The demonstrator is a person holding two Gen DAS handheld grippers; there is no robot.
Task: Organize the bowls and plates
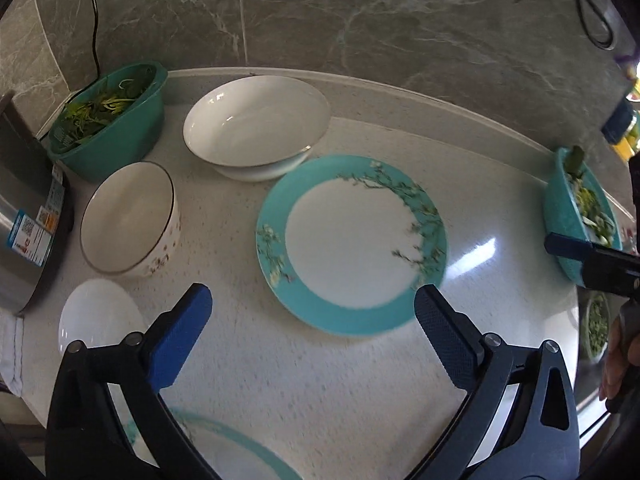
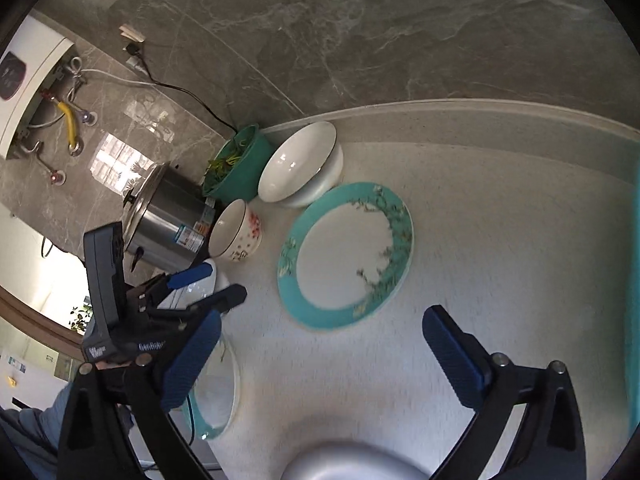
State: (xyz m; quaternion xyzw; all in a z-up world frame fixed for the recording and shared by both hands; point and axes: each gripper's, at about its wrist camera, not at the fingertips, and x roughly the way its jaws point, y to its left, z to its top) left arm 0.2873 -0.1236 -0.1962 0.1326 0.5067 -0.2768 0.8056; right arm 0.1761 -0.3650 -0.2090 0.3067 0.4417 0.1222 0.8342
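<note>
A teal-rimmed plate (image 1: pixel 352 244) with a blossom pattern lies flat on the pale counter (image 1: pixel 280 380); it also shows in the right wrist view (image 2: pixel 346 256). Behind it stand two stacked wide white bowls (image 1: pixel 256 124) (image 2: pixel 300 168). A small flowered bowl (image 1: pixel 130 224) (image 2: pixel 236 232) stands left of the plate. A small white dish (image 1: pixel 96 316) lies at the near left. Another teal-rimmed plate (image 1: pixel 224 452) (image 2: pixel 212 400) lies at the near edge. My left gripper (image 1: pixel 312 332) is open and empty, just short of the plate. My right gripper (image 2: pixel 320 360) is open and empty above the counter.
A green bowl of leaves (image 1: pixel 112 120) (image 2: pixel 236 164) stands by the back wall. A steel pot (image 1: pixel 24 216) (image 2: pixel 168 216) stands at the left. A teal bowl of chopped greens (image 1: pixel 580 216) sits at the right. A grey rounded object (image 2: pixel 352 464) lies at the near edge.
</note>
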